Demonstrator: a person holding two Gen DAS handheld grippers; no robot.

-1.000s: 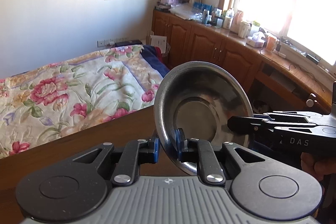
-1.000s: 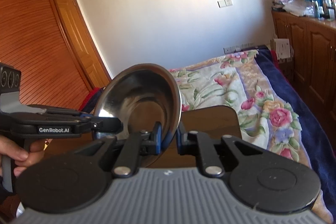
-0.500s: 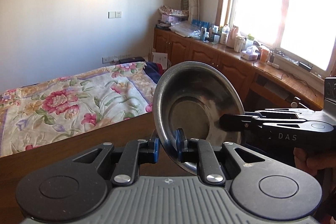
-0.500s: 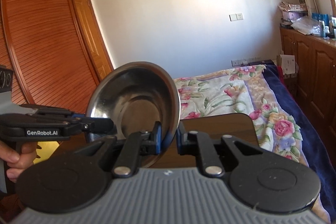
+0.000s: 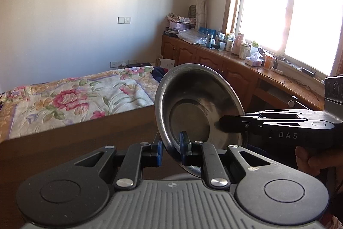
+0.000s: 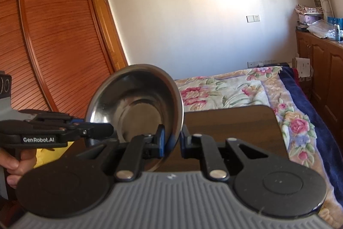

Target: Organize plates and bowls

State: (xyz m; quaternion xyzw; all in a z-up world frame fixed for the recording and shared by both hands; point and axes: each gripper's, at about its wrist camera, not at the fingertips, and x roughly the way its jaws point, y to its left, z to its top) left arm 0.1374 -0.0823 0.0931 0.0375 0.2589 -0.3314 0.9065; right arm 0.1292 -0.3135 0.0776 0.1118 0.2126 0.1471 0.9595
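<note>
While it hangs in the air above a dark wooden table (image 6: 231, 121), the steel bowl (image 5: 193, 108) is tipped up almost on edge, its hollow side facing each camera in turn, and it sits at the centre of both views. At the bottom centre of the left wrist view the left gripper (image 5: 170, 149) is clenched on the bowl's lower rim, one blue pad behind the metal and one inside it. From the right edge of that frame the right gripper (image 5: 223, 121) reaches in sideways and pinches the far rim, with a hand (image 5: 310, 158) on its handle at lower right. Seen from the right wrist view, the right gripper (image 6: 172, 142) grips the rim at lower centre, and the left gripper (image 6: 109, 129) comes in from the left edge. Beyond the table lies a bed with a floral cover (image 5: 70, 96). Wooden cabinets (image 5: 214, 61) under a bright window (image 5: 289, 14) fill the upper right of the left view, and a slatted wardrobe (image 6: 53, 46) fills the upper left of the right view.
</note>
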